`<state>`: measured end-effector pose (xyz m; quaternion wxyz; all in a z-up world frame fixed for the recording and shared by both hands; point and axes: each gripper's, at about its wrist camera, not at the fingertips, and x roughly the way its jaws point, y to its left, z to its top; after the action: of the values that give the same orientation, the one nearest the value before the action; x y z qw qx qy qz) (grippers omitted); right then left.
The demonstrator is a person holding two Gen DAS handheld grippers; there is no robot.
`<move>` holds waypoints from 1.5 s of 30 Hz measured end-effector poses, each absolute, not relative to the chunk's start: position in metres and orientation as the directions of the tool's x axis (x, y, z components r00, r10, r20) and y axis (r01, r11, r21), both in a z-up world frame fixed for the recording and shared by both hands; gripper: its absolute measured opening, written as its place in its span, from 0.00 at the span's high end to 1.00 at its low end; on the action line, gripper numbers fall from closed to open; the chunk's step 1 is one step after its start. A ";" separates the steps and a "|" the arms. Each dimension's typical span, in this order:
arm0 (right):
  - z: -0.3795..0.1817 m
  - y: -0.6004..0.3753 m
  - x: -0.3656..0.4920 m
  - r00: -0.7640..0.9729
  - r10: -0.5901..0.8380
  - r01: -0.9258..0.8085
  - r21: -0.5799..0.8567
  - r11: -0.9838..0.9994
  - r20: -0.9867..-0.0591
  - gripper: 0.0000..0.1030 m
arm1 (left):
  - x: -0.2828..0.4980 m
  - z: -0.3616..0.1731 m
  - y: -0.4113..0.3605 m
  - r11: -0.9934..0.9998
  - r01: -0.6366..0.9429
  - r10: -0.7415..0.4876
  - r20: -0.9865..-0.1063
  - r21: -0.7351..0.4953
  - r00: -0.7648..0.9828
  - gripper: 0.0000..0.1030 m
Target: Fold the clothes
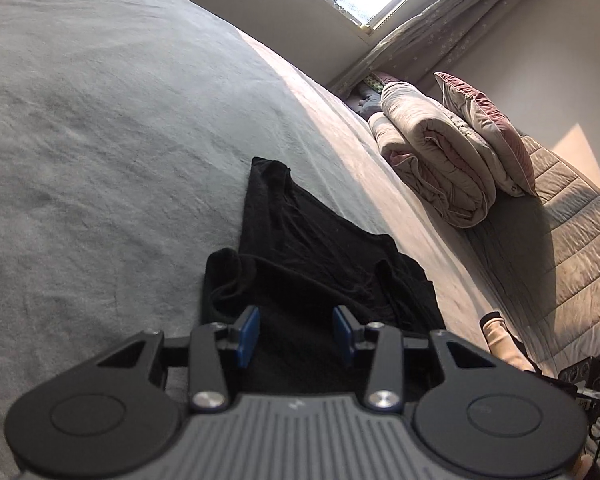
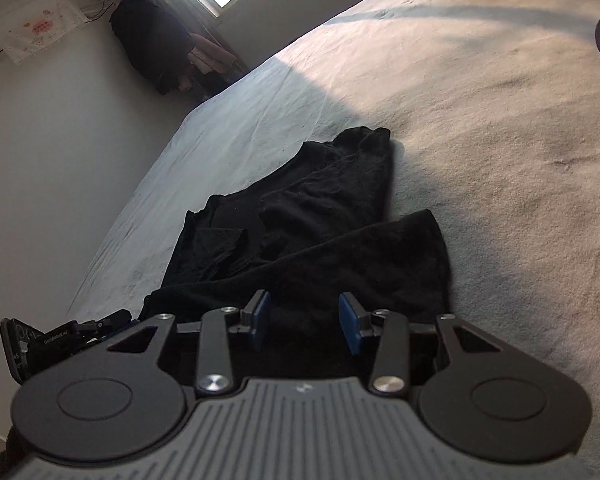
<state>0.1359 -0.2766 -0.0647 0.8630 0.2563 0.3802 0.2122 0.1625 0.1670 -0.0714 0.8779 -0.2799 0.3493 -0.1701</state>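
A black garment (image 1: 312, 256) lies crumpled on a grey bed sheet (image 1: 100, 140), partly folded over itself. My left gripper (image 1: 296, 330) hovers open over its near edge, blue pads apart with only black cloth seen between and below them. In the right wrist view the same black garment (image 2: 312, 232) stretches away from me, one flap laid across the near part. My right gripper (image 2: 306, 320) is open above that near flap, with nothing pinched. The left gripper's body (image 2: 60, 340) shows at the lower left of the right wrist view.
A rolled pink-and-grey duvet (image 1: 440, 160) and a pillow (image 1: 488, 132) sit at the head of the bed by a quilted headboard (image 1: 572, 240). Dark clothes (image 2: 152, 44) hang by the window. A person's sleeve (image 1: 500, 340) shows at the right. Bare sheet (image 2: 500, 120) surrounds the garment.
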 end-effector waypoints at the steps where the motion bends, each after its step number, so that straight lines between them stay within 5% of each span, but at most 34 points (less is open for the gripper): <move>1: -0.068 -0.272 0.143 0.628 0.539 -0.161 0.584 0.795 -0.561 0.58 | 0.166 -0.074 0.167 0.793 0.080 -0.471 -0.526 -0.604 0.708 0.59; 7: -0.073 -0.271 0.162 0.706 0.408 -0.042 0.541 0.840 -0.579 0.70 | 0.170 -0.070 0.175 0.805 -0.045 -0.368 -0.556 -0.592 0.745 0.60; 13: -0.061 -0.285 0.140 0.725 0.355 0.014 0.528 0.849 -0.590 0.56 | 0.150 -0.049 0.181 0.848 -0.097 -0.278 -0.595 -0.520 0.754 0.39; 24: -0.046 -0.318 0.057 0.695 0.388 0.138 0.642 0.754 -0.606 0.44 | 0.080 -0.036 0.203 0.759 -0.248 -0.314 -0.671 -0.603 0.672 0.34; 38: -0.087 -0.296 0.037 0.774 0.432 0.167 0.807 0.566 -0.463 0.47 | 0.054 -0.096 0.178 0.461 -0.261 -0.383 -0.456 -0.848 0.804 0.37; 41: -0.092 -0.292 0.051 0.791 0.419 0.164 0.813 0.558 -0.447 0.57 | 0.049 -0.108 0.173 0.388 -0.253 -0.384 -0.405 -0.886 0.830 0.43; 45: -0.102 -0.291 0.069 0.800 0.411 0.166 0.819 0.550 -0.438 0.85 | 0.062 -0.121 0.168 0.360 -0.290 -0.359 -0.418 -0.887 0.835 0.82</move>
<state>0.0694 -0.2905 -0.1023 0.8248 0.4687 0.3075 0.0744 0.0621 0.1682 -0.1211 0.7731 -0.5653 0.2868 -0.0224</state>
